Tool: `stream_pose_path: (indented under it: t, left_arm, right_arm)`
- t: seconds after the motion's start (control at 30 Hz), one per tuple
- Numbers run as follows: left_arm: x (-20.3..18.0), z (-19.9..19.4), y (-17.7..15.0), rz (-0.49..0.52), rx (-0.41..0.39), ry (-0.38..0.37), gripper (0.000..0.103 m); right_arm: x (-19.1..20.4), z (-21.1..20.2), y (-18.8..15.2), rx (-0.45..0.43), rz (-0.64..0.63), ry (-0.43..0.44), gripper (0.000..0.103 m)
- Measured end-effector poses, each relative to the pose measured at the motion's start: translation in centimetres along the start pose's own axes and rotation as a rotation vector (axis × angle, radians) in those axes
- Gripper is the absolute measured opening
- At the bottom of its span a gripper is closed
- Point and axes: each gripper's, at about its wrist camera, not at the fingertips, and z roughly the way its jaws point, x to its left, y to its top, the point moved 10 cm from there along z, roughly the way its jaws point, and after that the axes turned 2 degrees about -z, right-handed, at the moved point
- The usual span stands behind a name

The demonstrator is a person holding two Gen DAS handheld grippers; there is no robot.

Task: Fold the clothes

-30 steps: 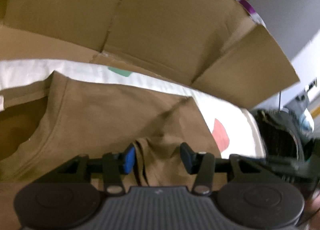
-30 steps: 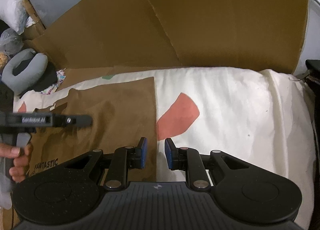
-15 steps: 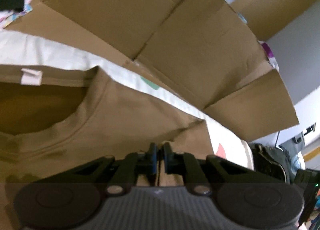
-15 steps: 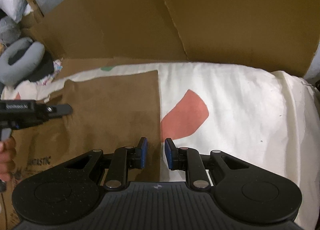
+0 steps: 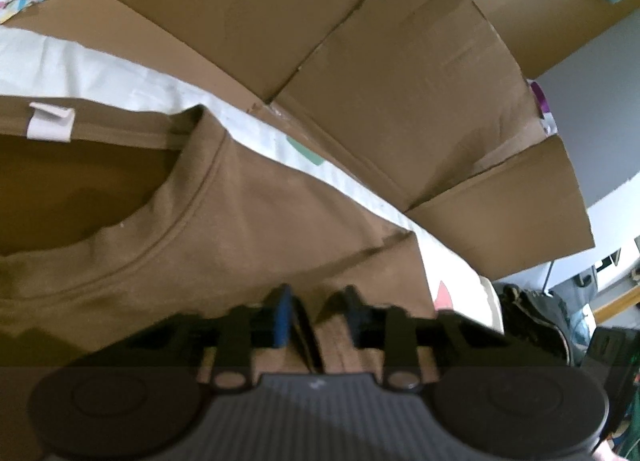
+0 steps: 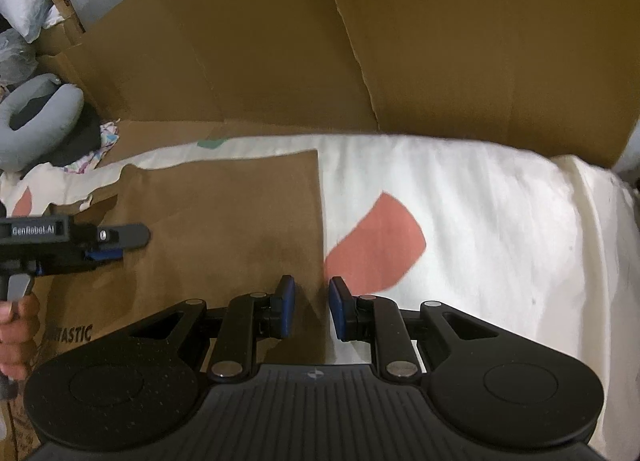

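A brown T-shirt (image 5: 248, 229) lies flat on the white sheet (image 5: 80, 65), its collar and white label (image 5: 50, 123) at the left of the left wrist view. My left gripper (image 5: 316, 315) is open low over the shirt's shoulder area, and a raised fold of brown cloth lies between its fingers. In the right wrist view the shirt (image 6: 224, 213) shows a straight right edge and printed letters (image 6: 70, 335). My right gripper (image 6: 312, 291) hovers open over that edge with nothing held. The left gripper (image 6: 120, 237) reaches in from the left, held by a hand (image 6: 16, 337).
Tall cardboard panels (image 6: 400, 41) wall off the back of the bed. The white sheet (image 6: 500, 221) with a pink patch (image 6: 376, 241) stretches to the right. A grey neck pillow (image 6: 36, 117) and dark clothes lie at far left. Bags and clutter (image 5: 532, 313) sit beyond the bed's right end.
My left gripper shut on a fold of the shirt half a second ago and now stands open again; its view shifted toward the collar. My right gripper drifted slightly forward, still open.
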Motion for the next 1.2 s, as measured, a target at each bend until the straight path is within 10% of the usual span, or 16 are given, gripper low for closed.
stream_pose_path:
  t: [1.2]
  left_arm:
    - [-1.8,-5.3,-0.6,-0.045,0.005,0.07,0.003]
  right_arm:
    - [2.4,7.5,6.6,0.068,-0.116,-0.009,0.032]
